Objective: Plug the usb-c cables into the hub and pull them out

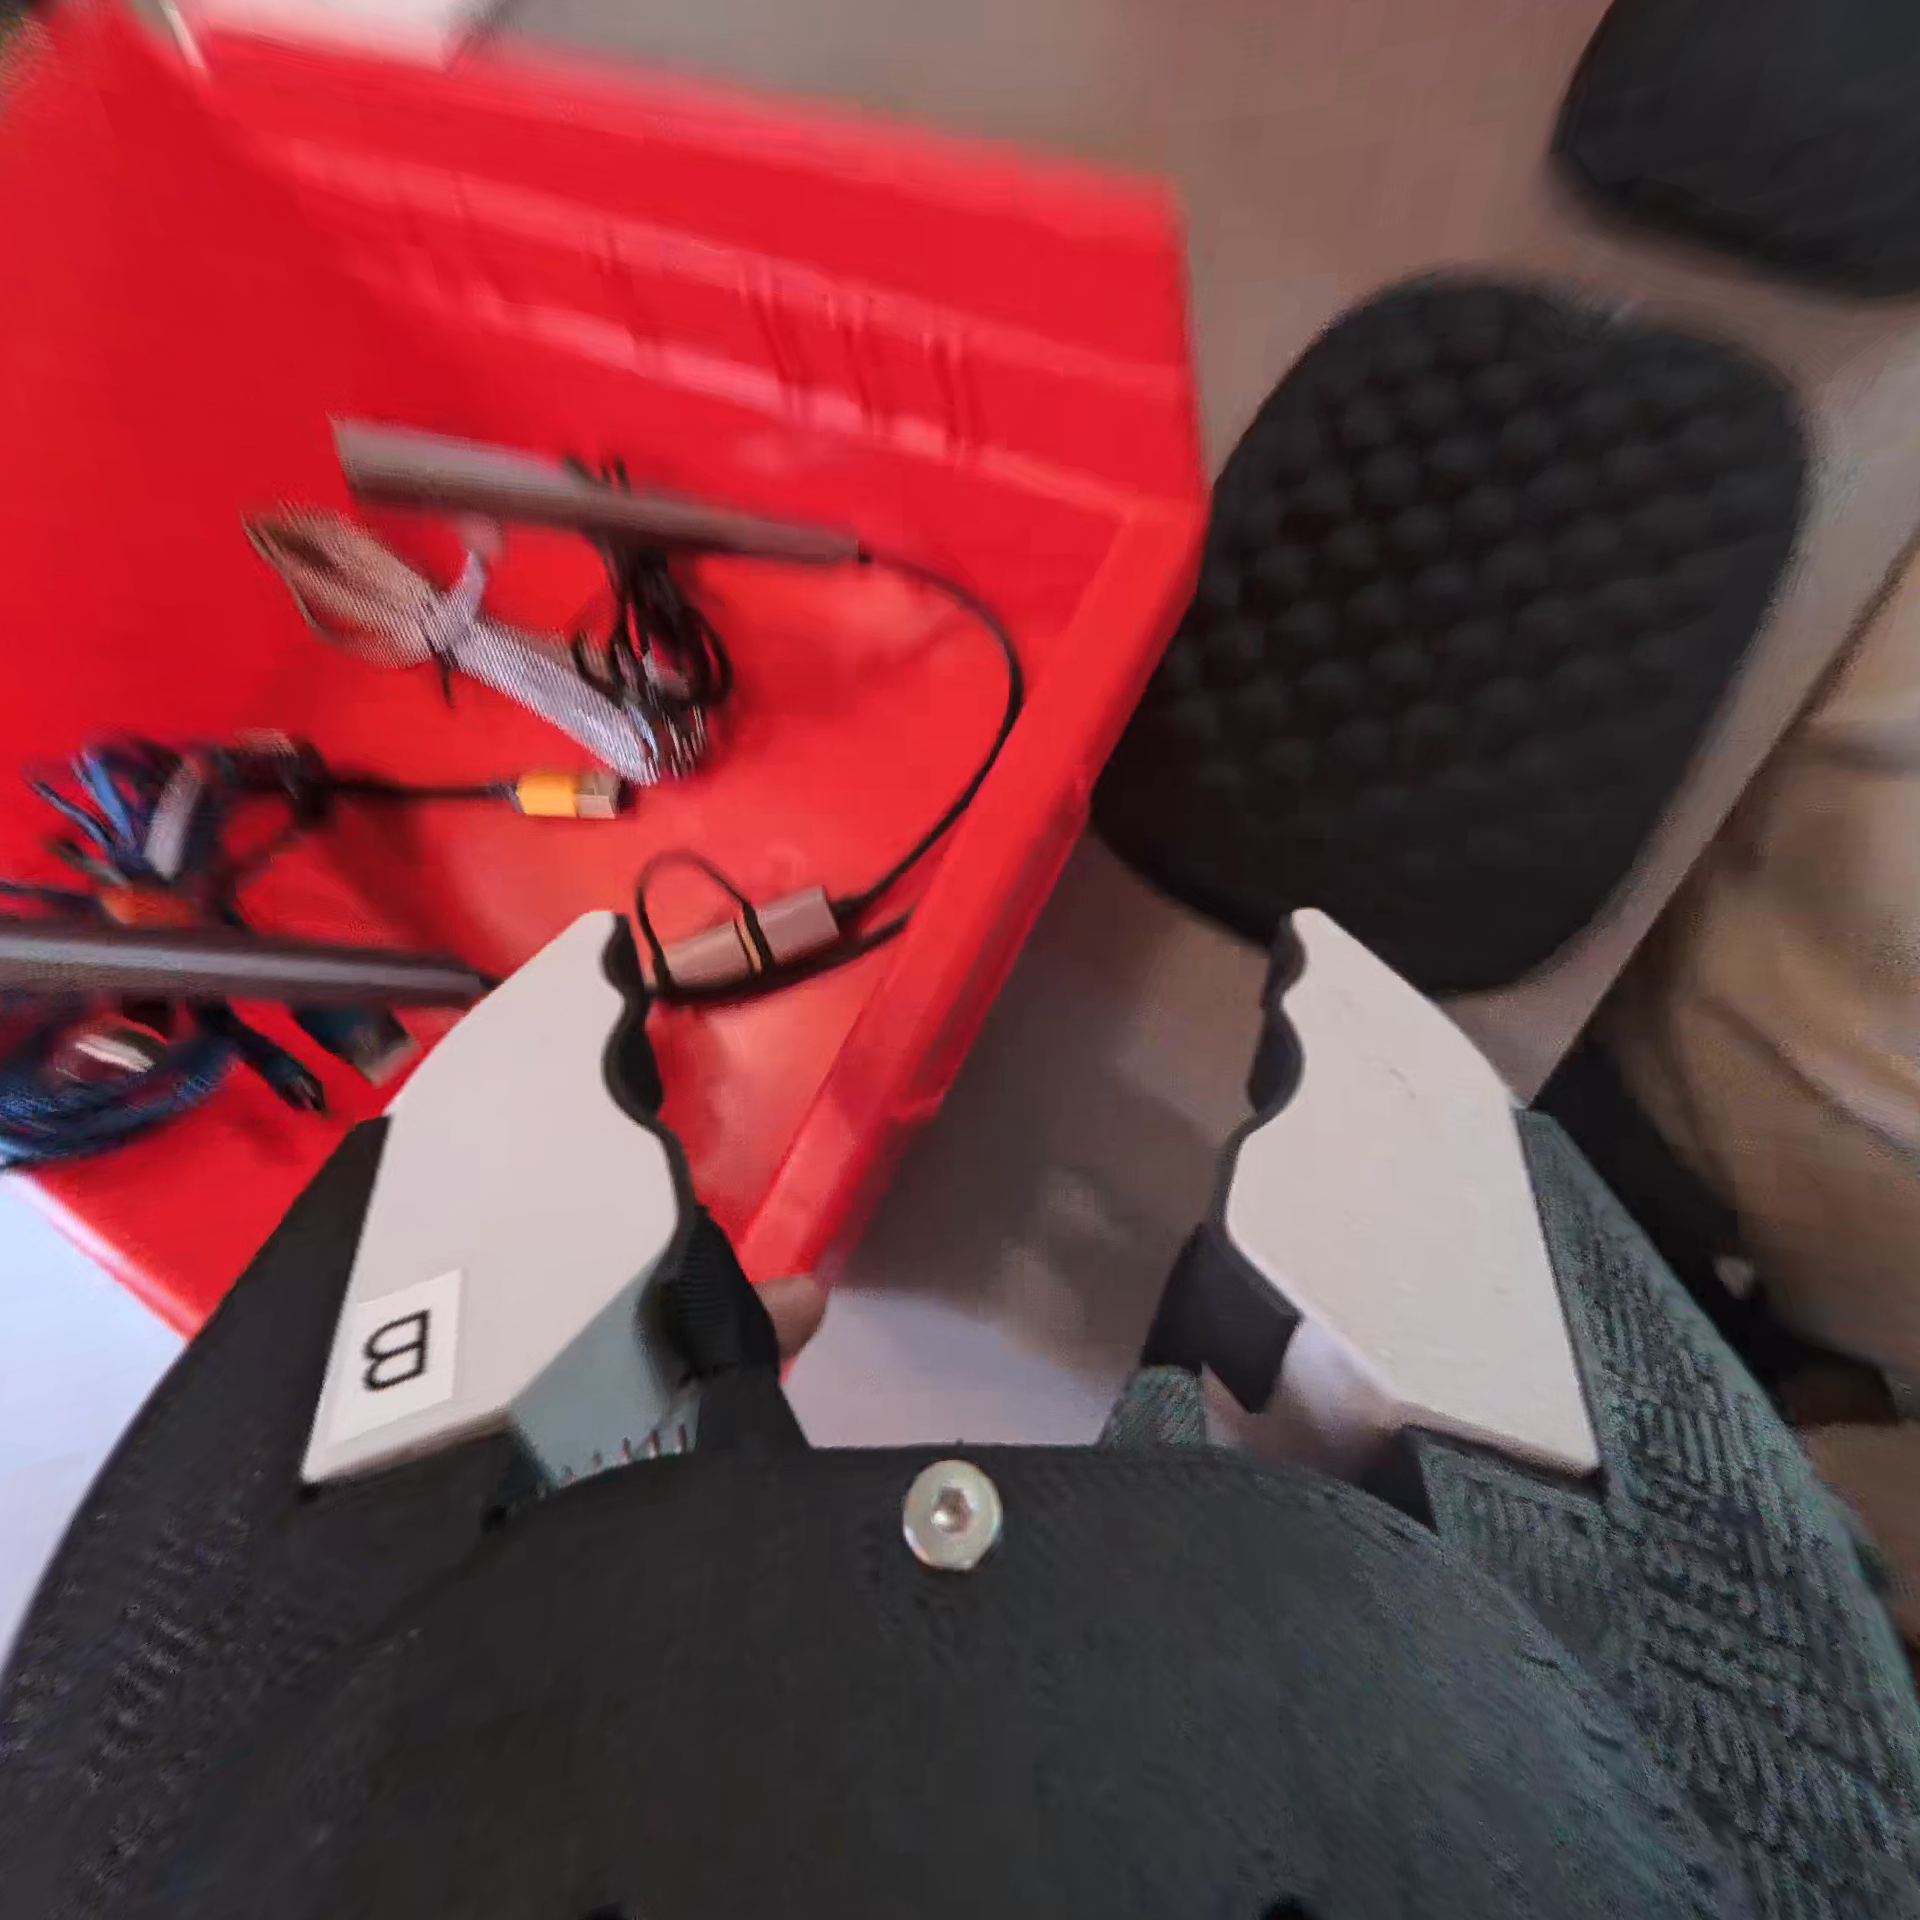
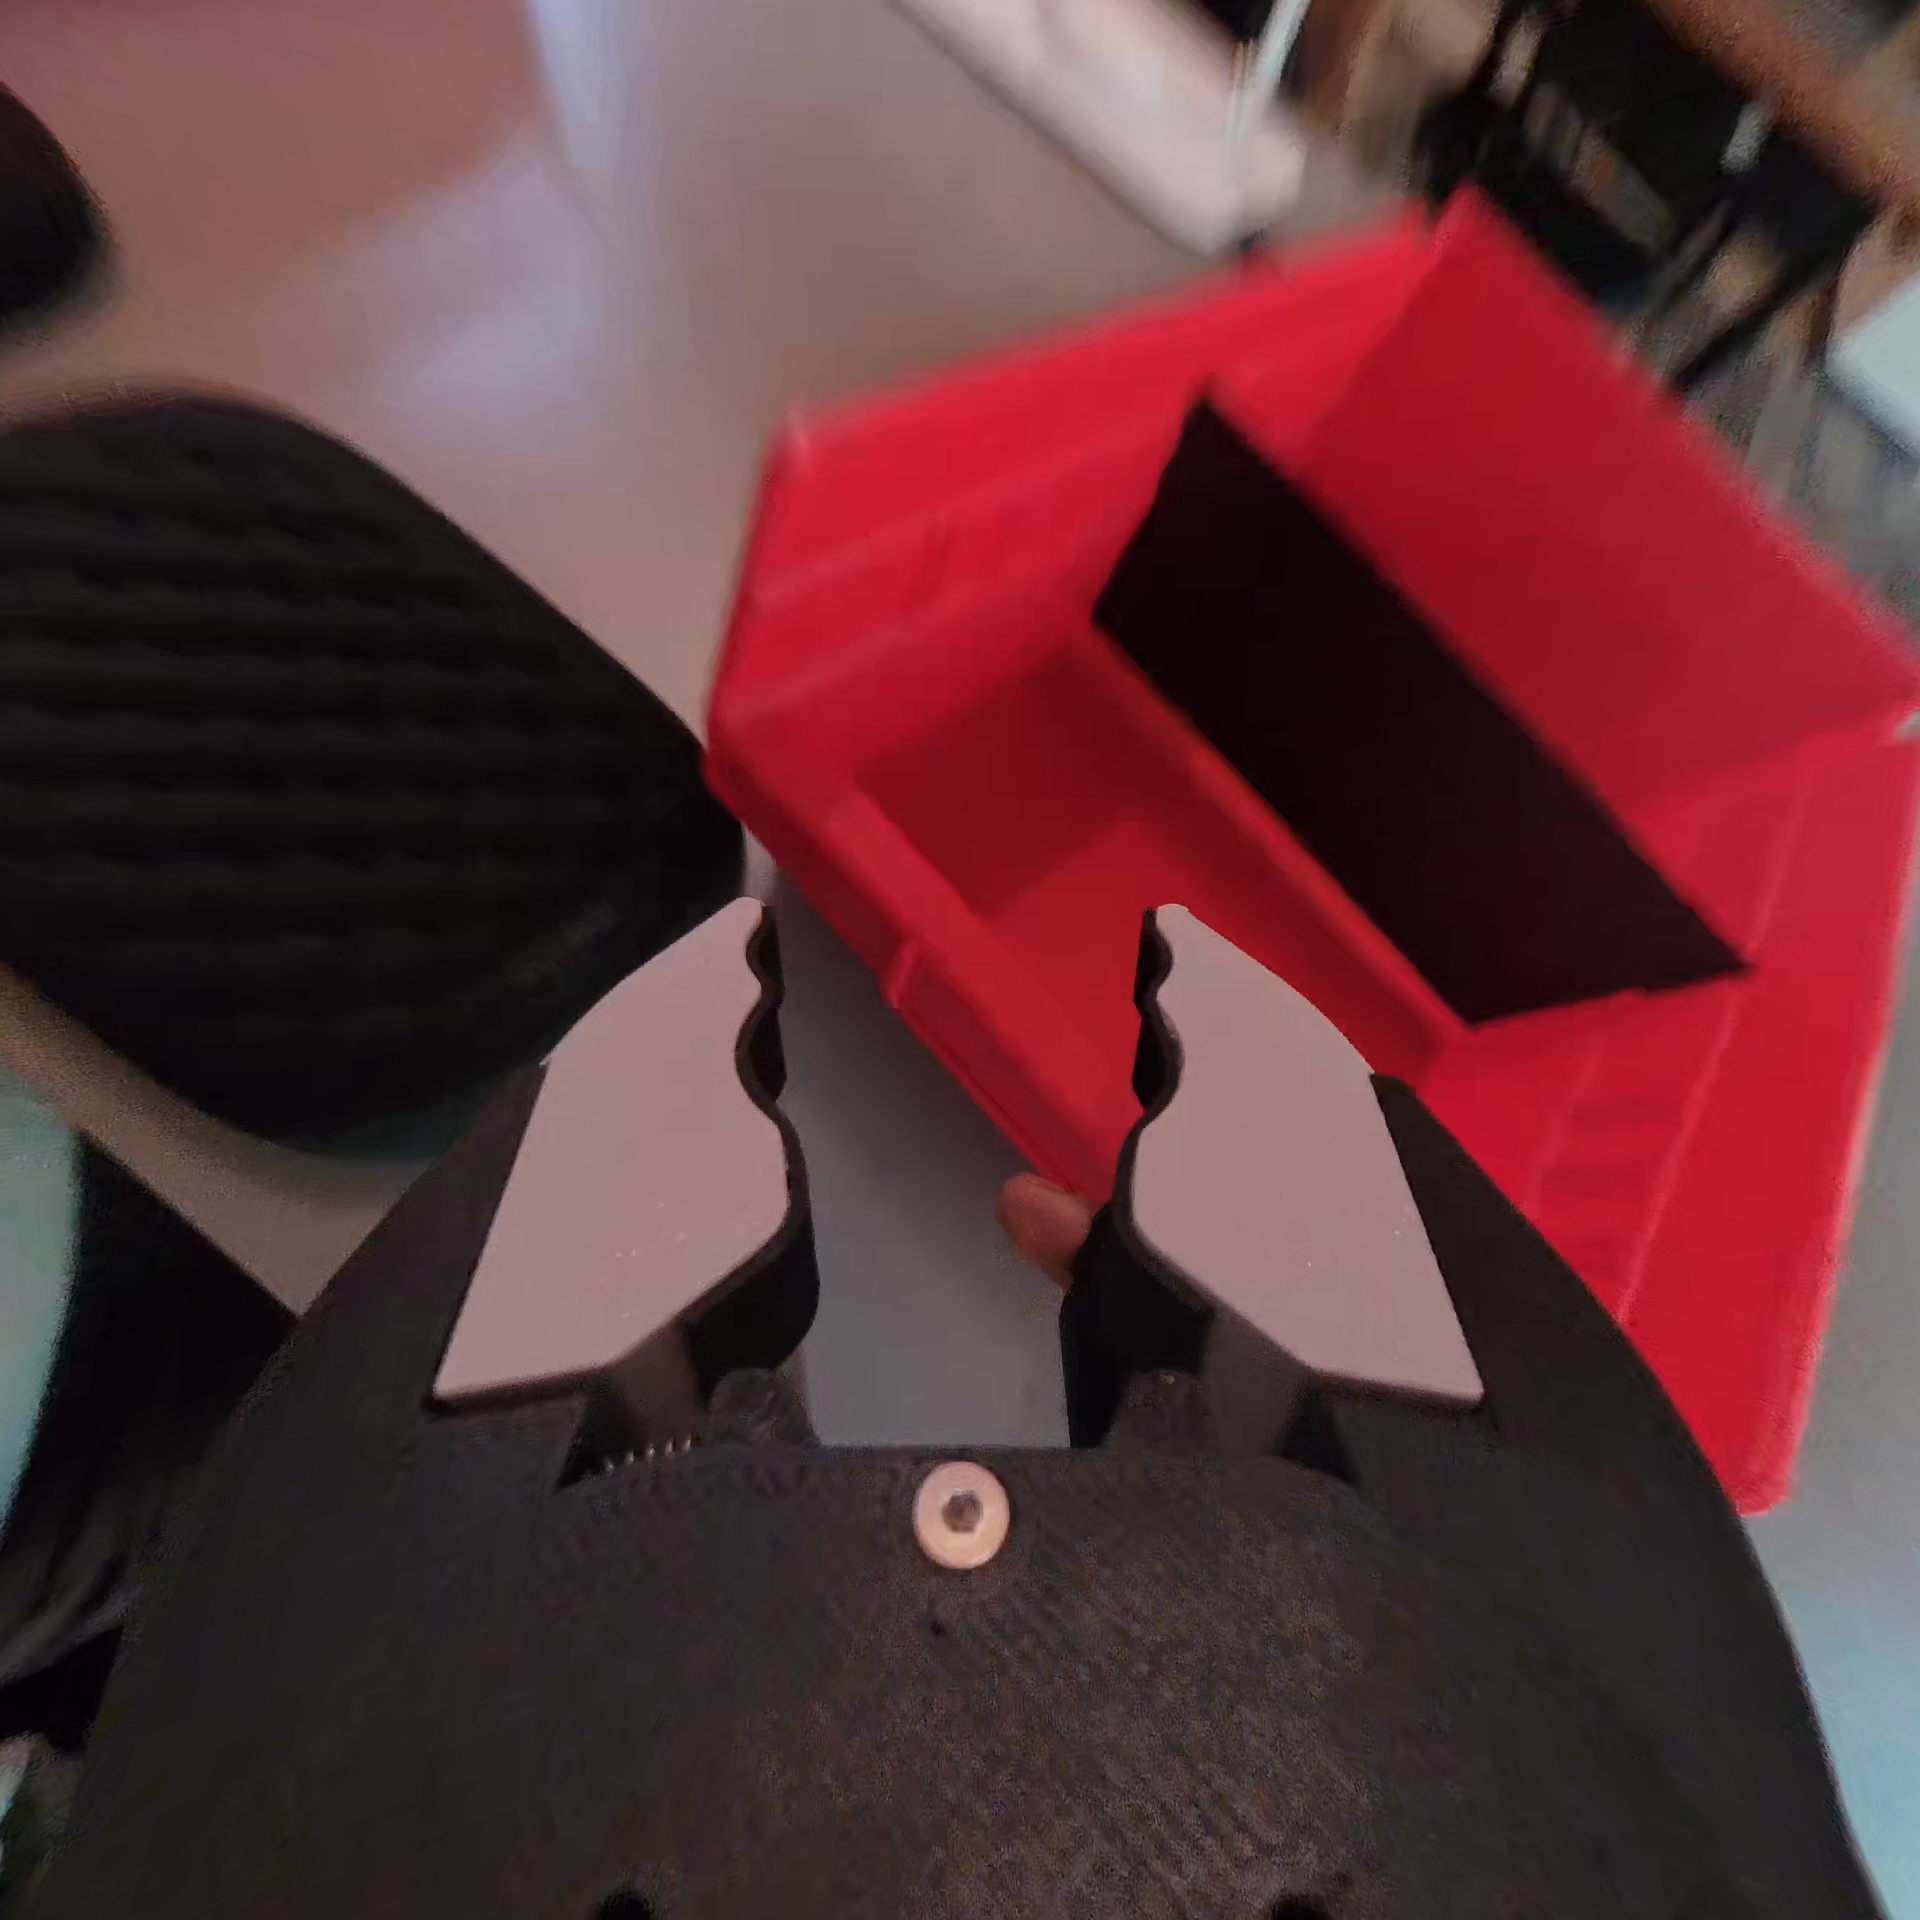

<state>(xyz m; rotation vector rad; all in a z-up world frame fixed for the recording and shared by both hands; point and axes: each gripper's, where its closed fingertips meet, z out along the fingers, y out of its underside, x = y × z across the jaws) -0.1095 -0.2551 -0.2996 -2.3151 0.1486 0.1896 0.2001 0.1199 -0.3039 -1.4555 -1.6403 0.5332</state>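
In the left wrist view a red bin (image 1: 1091, 727) holds a long grey hub (image 1: 582, 499) with a black cable (image 1: 987, 717) that loops to grey connectors (image 1: 748, 935). A second dark hub (image 1: 229, 971) lies at the left among blue and black cables (image 1: 125, 1081). A cable with an orange plug (image 1: 551, 795) and a silver braided cable (image 1: 488, 634) lie between them. My left gripper (image 1: 951, 935) is open and empty over the bin's near right corner. My right gripper (image 2: 961, 920) is open and empty above the rim of another red bin (image 2: 935, 997).
A black textured cushion (image 1: 1455, 644) lies right of the first bin and also shows in the right wrist view (image 2: 312, 748). The second bin has a black divider (image 2: 1403, 707). A fingertip (image 2: 1039, 1216) shows under my right gripper. The bins stand on a white table (image 2: 914, 1330).
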